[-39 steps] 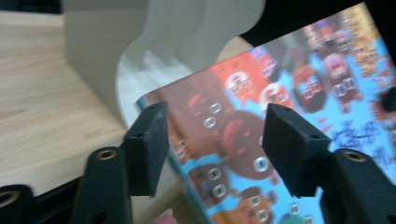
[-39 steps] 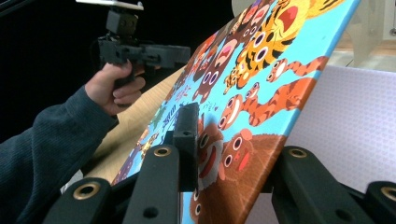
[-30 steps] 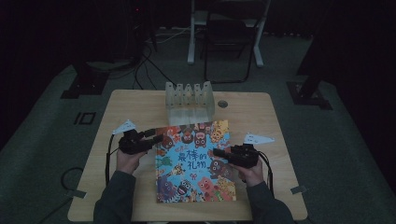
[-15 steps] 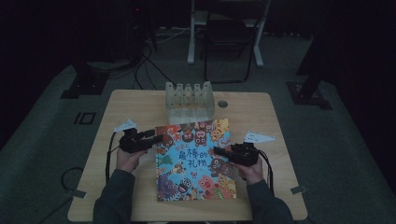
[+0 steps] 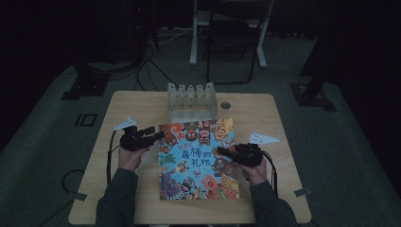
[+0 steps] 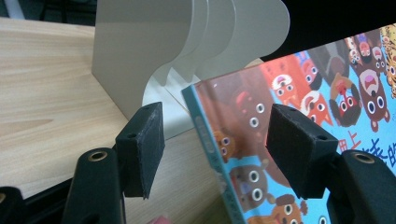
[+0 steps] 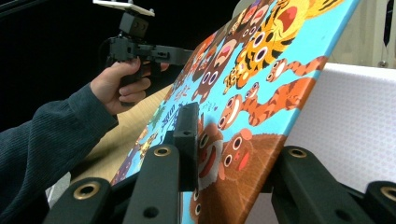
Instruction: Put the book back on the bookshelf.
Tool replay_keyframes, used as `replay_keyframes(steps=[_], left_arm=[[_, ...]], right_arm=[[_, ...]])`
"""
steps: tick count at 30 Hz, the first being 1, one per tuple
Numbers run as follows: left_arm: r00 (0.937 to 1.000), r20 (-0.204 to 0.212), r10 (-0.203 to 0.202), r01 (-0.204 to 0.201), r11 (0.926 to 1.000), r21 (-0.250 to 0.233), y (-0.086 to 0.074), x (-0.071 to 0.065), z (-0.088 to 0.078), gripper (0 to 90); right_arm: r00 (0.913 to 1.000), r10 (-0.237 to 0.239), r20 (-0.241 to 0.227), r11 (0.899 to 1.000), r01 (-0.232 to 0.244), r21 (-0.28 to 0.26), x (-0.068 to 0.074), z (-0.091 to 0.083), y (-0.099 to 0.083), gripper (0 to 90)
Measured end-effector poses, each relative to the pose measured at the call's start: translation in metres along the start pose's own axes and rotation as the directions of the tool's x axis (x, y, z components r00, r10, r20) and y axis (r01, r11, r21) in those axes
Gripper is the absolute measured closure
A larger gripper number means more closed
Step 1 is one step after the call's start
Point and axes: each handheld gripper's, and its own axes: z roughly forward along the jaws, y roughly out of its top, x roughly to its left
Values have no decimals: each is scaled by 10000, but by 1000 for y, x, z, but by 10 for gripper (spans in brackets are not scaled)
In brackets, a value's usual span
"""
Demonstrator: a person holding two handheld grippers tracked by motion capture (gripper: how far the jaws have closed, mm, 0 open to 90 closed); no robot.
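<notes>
A colourful picture book (image 5: 198, 158) lies mid-table, its far edge next to a pale book rack (image 5: 191, 101). My left gripper (image 5: 158, 135) is at the book's upper left edge. In the left gripper view the jaws (image 6: 219, 140) straddle the spine (image 6: 208, 135). They have just been opening, and the pads (image 6: 142, 149) stand clear of the cover. My right gripper (image 5: 221, 151) is at the book's right edge. In the right gripper view it (image 7: 224, 154) is shut on the book (image 7: 261, 70), with one pad (image 7: 187, 135) pressed on the cover.
The wooden table (image 5: 137, 104) has a small round hole (image 5: 225, 105) beside the rack. The rack's upright dividers (image 6: 140, 46) rise just beyond the left jaws. Chair and stand legs (image 5: 227, 52) and cables (image 5: 142, 61) lie on the floor behind the table.
The left hand has edged slightly toward the table's far side along the book's left edge. The right gripper and the book look unmoved.
</notes>
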Motion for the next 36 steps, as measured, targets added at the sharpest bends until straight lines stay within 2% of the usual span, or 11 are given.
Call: replay_keyframes(steps=[3,9,12,15,23,26,31,36], left_arm=[[9999,117,33,-37,9996,296,0,2,6,361],[9982,511,-304,301,9995,64,3,6,13,380],[9968,783,-140,128,9998,160,6,4,18,399],[9978,655,-47,38,9999,138,11,0,20,373],[9982,599,18,-13,10000,-76,20,-4,16,395],[9983,556,188,-185,9998,-58,24,-6,15,394],[9978,645,135,-116,9995,-298,27,-9,13,395],[9979,583,267,-248,9991,-331,31,-13,12,394]], right_arm=[[10000,-7,-46,10000,7,-12,-2,1,0,707],[10000,-57,39,9998,57,-164,-5,2,1,707],[9999,-118,25,9998,118,-150,-7,3,3,707],[9998,-195,9,9996,195,-200,-8,5,5,708],[9979,-654,38,9972,655,-365,-9,4,11,707],[9962,-868,62,9954,870,-397,-8,3,13,706],[9928,-1192,71,9918,1194,-464,-7,2,17,706],[9894,-1451,79,9882,1453,-489,-8,0,20,705]])
